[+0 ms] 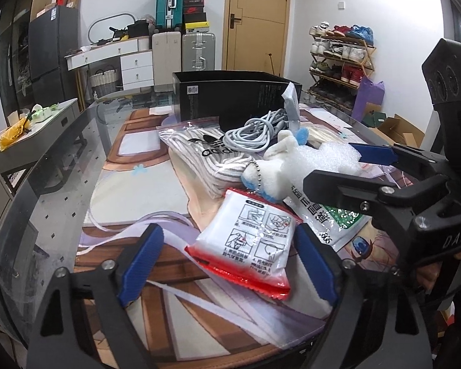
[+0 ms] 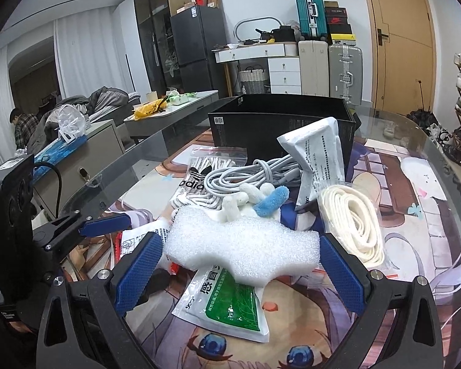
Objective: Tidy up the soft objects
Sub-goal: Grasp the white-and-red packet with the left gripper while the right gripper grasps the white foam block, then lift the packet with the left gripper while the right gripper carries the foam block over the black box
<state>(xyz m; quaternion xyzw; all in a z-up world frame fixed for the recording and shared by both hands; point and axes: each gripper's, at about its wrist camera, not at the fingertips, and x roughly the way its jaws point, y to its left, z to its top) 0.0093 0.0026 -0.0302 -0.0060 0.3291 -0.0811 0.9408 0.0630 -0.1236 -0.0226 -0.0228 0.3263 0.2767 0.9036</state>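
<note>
Right tongs [image 2: 241, 272] gaping round bumpy white foam [image 2: 242, 252] — seemingly untouched, left tongs [image 1: 229, 263] gaping.

Desk [image 2: 439, 166]: glass-topped, over an illustrated mat [image 2: 393, 184]. Directly on it: black box [image 2: 279, 129] at frame centre top; bagged striped cloth [image 1: 199, 150] centre; green-printed pouch [image 2: 230, 310] lower centre; bagged white strap [image 2: 353, 221] centre right.
</note>
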